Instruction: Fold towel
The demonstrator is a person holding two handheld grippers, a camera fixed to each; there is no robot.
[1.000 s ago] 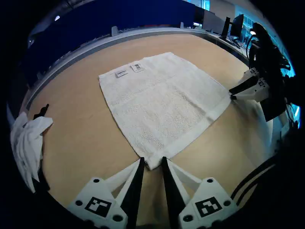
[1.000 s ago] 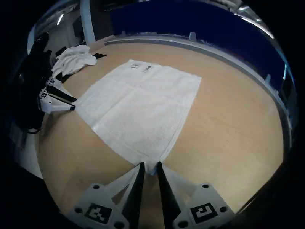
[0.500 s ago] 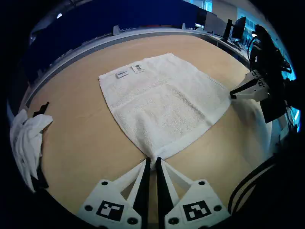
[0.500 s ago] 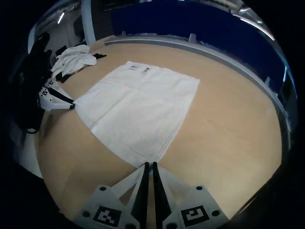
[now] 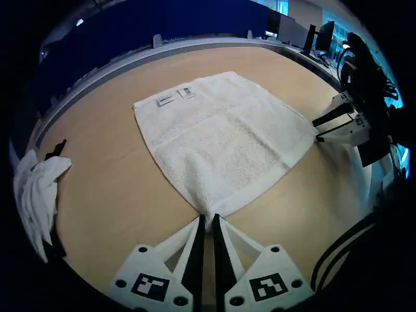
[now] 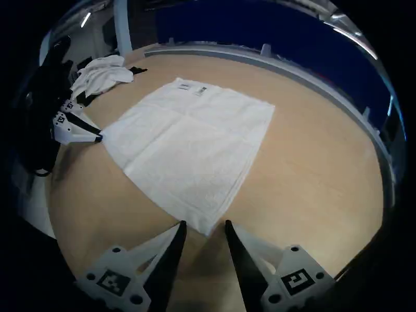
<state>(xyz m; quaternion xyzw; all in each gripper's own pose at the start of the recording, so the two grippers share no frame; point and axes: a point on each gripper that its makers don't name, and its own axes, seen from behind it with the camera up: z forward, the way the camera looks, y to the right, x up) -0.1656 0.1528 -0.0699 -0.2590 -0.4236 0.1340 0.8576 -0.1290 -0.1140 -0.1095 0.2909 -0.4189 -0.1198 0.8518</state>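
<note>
Pinching the towel's (image 5: 223, 140) nearest corner, the left claw (image 5: 207, 229) shows in the left gripper view with its two fingers drawn almost together and the white hem caught between them. The towel lies spread flat and unfolded on the wooden tabletop (image 5: 104, 156), with its two small labels (image 5: 177, 95) at the far edge. Off to the right the right claw (image 5: 315, 131) sits at the neighbouring corner, fingers parted. A heap of white cloth (image 5: 36, 192) lies well apart at the tabletop's left rim

In the right gripper view the right claw (image 6: 204, 223) stands open, one finger either side of the towel's (image 6: 192, 140) pointed corner and neither pressing on it. The left claw (image 6: 99, 138) looks closed at the other near corner

The step in hand seems to be securing both near corners for the first fold, and only one is held. Next, the right claw probably needs to close on its corner; then both should lift together and carry that edge across to the labelled edge, keeping it level so the hems meet
</note>
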